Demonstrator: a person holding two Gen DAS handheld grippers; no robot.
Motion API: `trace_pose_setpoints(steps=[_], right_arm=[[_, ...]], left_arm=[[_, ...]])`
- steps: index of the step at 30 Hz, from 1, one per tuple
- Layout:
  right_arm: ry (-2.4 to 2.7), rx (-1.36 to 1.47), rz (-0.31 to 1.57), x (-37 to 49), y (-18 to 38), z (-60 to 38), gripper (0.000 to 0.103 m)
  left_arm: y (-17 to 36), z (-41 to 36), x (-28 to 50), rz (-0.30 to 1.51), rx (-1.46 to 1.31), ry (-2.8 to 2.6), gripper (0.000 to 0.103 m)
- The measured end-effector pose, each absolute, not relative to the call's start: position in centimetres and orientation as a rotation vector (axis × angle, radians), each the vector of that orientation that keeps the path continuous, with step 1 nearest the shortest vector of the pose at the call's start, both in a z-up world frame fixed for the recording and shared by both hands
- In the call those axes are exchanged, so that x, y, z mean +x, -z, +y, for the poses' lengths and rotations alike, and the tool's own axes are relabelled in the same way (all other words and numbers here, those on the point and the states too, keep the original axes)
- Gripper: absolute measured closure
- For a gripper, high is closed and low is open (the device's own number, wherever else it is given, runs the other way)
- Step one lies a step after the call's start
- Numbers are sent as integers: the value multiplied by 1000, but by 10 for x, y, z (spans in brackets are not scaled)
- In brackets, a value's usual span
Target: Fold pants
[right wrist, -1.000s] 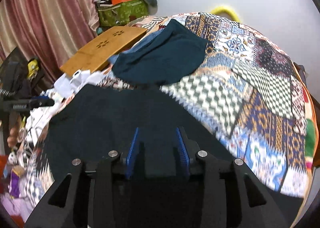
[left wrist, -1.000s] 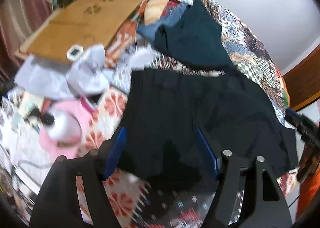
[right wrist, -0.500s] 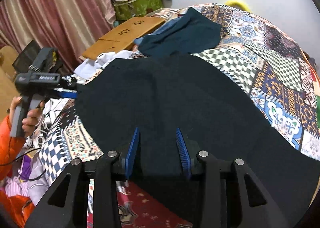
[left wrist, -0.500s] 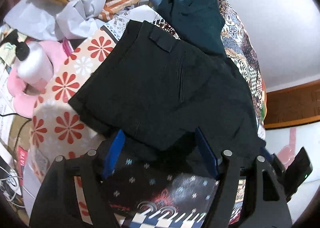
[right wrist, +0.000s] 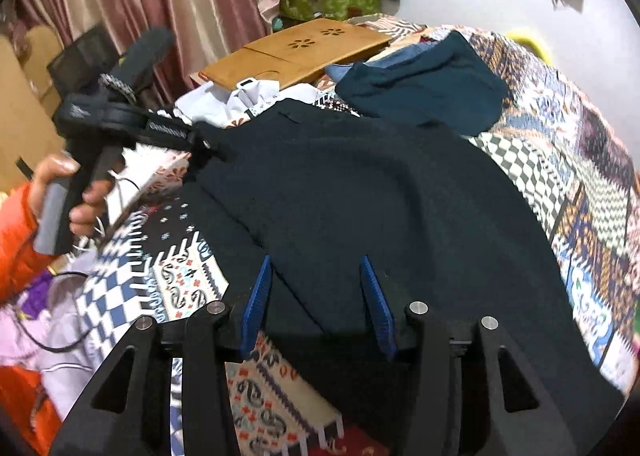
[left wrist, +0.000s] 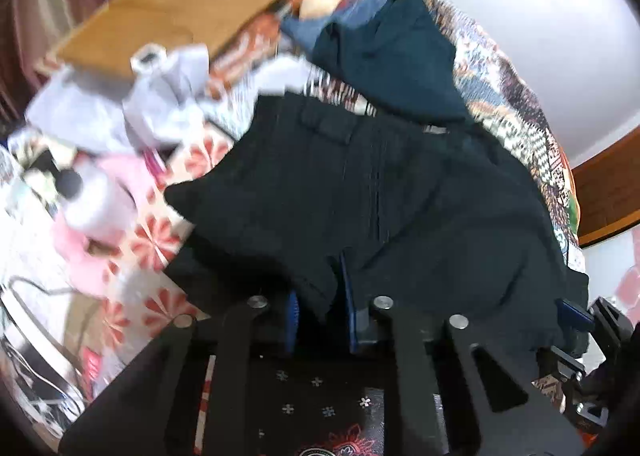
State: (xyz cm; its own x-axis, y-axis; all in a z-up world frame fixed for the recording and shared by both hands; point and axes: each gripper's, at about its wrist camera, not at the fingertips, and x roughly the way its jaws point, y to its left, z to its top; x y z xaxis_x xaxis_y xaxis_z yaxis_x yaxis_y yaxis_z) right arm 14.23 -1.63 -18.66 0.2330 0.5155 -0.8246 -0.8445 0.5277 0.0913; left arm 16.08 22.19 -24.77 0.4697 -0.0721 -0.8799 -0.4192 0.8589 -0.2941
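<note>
The black pants (left wrist: pixel 360 191) lie spread on the patterned bed, also in the right wrist view (right wrist: pixel 380 195). My left gripper (left wrist: pixel 320 308) is shut on a fold of the pants' near edge, cloth pinched between its blue pads. It shows from outside in the right wrist view (right wrist: pixel 200 143), held by a hand at the pants' left corner. My right gripper (right wrist: pixel 316 296) is open, its blue fingers (right wrist: pixel 258 296) straddling the pants' near edge without pinching it. It appears at the right edge of the left wrist view (left wrist: pixel 576 316).
A dark teal garment (right wrist: pixel 424 91) lies beyond the pants. A wooden lap tray (right wrist: pixel 296 51), crumpled white cloth (left wrist: pixel 160 103), a white bottle (left wrist: pixel 92 199) and pink items sit to the left. The patchwork quilt (right wrist: pixel 592 183) extends right. Curtains hang behind.
My left gripper has closed on the pants' edge and lifted a fold. My right gripper's jaws have opened wider over the pants' near edge.
</note>
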Motion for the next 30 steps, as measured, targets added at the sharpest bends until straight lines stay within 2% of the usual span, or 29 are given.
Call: trace_pose_setpoints(steps=[1,4,5,10,14,17,20,22,25,26,27,28,30], right_arm=[[-966,-417,930,145,187,-14,64],[-979,-388,923,145,184,-13,90],[-979,-377,918,144,181,-13,95],[-1020,-310,896,133,162,-16,98],[-1034,-315,928,126,166,-12,98],[-1043,-315,1002,126,179,-8,93],[-1063,-285,1024,128,175,-11,93],[-1066,-273,1016,131,167,-13,93],[-1035,-249,964,143,154,-17,78],[-1022,-238,953,148,152,-18,69],[-1009,-220,944,155,150,-18,63],[-987,-195,939,165,150,-18,61],[-933,-167,956,185,155,-18,55]], left_arm=[[239,223,159,1048,-500,-234,89],[218,224,158,986,-459,-231,90],[212,224,158,970,-444,-228,90],[187,218,155,906,-340,-247,90],[203,219,151,946,-306,-258,90],[230,219,147,1019,-300,-267,89],[259,220,141,1085,-321,-253,87],[270,218,137,1108,-320,-250,82],[269,217,131,1098,-299,-263,75],[268,217,130,1098,-293,-265,73],[267,217,128,1100,-285,-269,68],[265,219,126,1102,-268,-287,60],[262,221,122,1100,-231,-319,50]])
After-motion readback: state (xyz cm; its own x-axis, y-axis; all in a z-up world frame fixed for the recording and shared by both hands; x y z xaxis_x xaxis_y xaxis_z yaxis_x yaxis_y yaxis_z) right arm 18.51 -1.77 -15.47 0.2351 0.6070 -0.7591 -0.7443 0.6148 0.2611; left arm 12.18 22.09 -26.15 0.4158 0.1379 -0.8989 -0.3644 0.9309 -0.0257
